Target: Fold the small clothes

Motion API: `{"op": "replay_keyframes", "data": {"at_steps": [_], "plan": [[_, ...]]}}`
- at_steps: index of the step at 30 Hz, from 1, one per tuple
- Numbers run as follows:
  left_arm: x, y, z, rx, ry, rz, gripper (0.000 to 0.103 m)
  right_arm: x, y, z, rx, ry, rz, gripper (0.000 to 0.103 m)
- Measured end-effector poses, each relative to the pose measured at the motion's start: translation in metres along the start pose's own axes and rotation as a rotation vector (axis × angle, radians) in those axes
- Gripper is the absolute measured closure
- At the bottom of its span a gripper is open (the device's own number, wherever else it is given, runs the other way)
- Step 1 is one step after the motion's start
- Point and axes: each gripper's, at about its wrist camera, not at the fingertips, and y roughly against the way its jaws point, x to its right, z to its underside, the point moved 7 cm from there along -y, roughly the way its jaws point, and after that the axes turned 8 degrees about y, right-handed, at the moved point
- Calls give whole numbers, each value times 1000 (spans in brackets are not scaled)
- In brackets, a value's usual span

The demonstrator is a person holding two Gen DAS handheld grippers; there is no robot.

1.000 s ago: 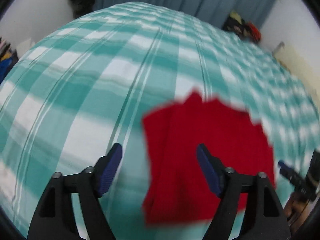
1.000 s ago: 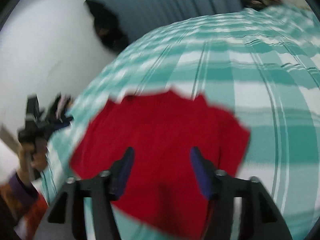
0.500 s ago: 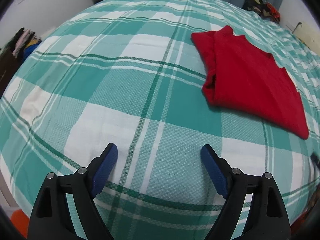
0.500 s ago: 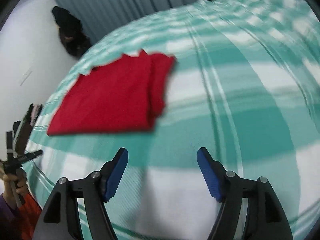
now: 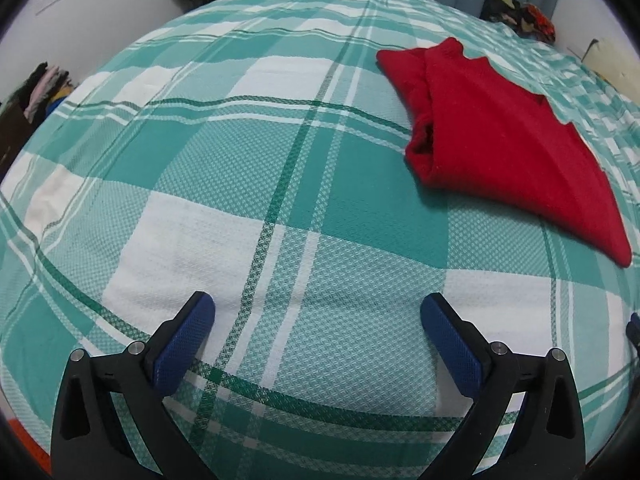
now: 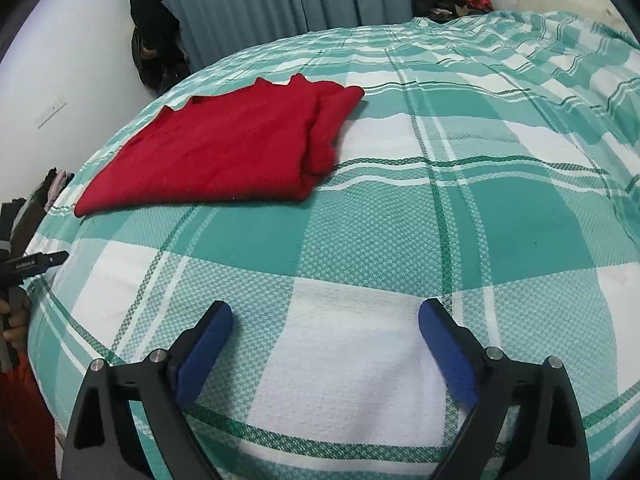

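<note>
A folded red garment (image 5: 496, 136) lies flat on the green and white checked bedspread (image 5: 248, 184), to the upper right in the left wrist view and to the upper left in the right wrist view (image 6: 236, 148). My left gripper (image 5: 318, 332) is open and empty, low over the bedspread, well short of the garment. My right gripper (image 6: 324, 340) is open and empty too, over the bedspread (image 6: 480, 184) and clear of the garment. The left gripper also shows at the left edge of the right wrist view (image 6: 28, 262).
Grey-blue curtains (image 6: 256, 4) hang behind the bed. A dark bag (image 6: 156, 52) hangs on the white wall at the back left. A pile of clothes (image 5: 520, 16) sits at the far right corner. More clothes (image 5: 44, 88) lie beside the bed on the left.
Both grippers have pulled back from over the red garment and away from each other. The garment now lies folded on the bed, off to the side in each view. Both stay open.
</note>
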Motion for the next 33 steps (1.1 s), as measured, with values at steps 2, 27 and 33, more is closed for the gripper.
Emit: {"op": "replay_keyframes", "data": {"at_steps": [2,27,33], "plan": [[0,0,1,9,-1,5,0,-1,-1,0,2,2,1,9],[0,2,4,55,-1,6,0,-4,-5,1,15,45,28,5],[0,2,5,60,-1,7,0,-4,-5,1,15,45,28,5]]}}
